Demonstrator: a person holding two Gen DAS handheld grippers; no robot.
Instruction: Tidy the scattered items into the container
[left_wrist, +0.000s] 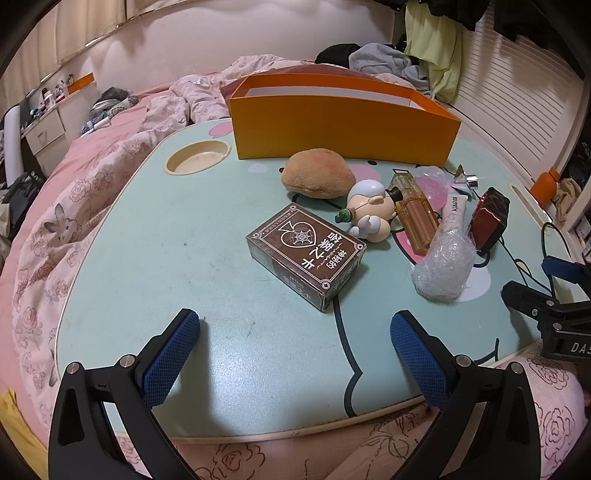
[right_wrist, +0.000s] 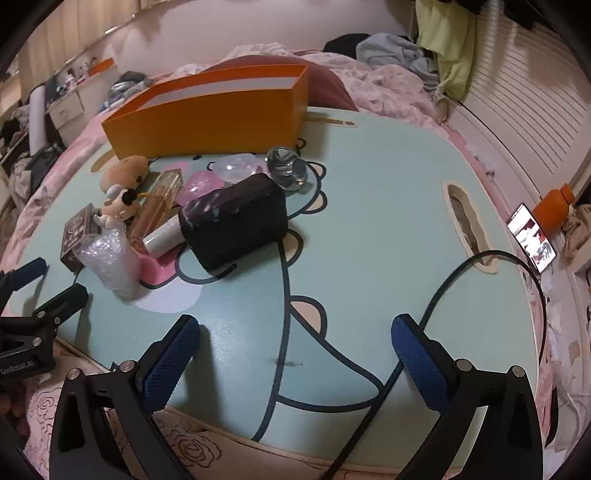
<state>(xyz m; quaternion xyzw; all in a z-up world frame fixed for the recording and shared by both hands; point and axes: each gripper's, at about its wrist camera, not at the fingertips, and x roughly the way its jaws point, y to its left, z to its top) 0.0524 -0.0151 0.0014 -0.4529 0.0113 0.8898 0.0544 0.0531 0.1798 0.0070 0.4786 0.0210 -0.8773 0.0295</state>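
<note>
Left wrist view: left gripper (left_wrist: 295, 350) fingers spread wide over bare table (left_wrist: 155, 258), gripping nothing. Just beyond, brown card box (left_wrist: 306, 254), then figurine (left_wrist: 369, 214), plush (left_wrist: 318, 176), orange container (left_wrist: 343, 125) at far edge. Right gripper (right_wrist: 295, 354) fingers equally wide, empty, near black pouch (right_wrist: 236, 221).

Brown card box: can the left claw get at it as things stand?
Probably yes. The brown card box lies flat on the lap table just ahead of the open, empty left claw, with bare tabletop between them. The figurine sits close to its far corner, but the near sides look free.
</note>
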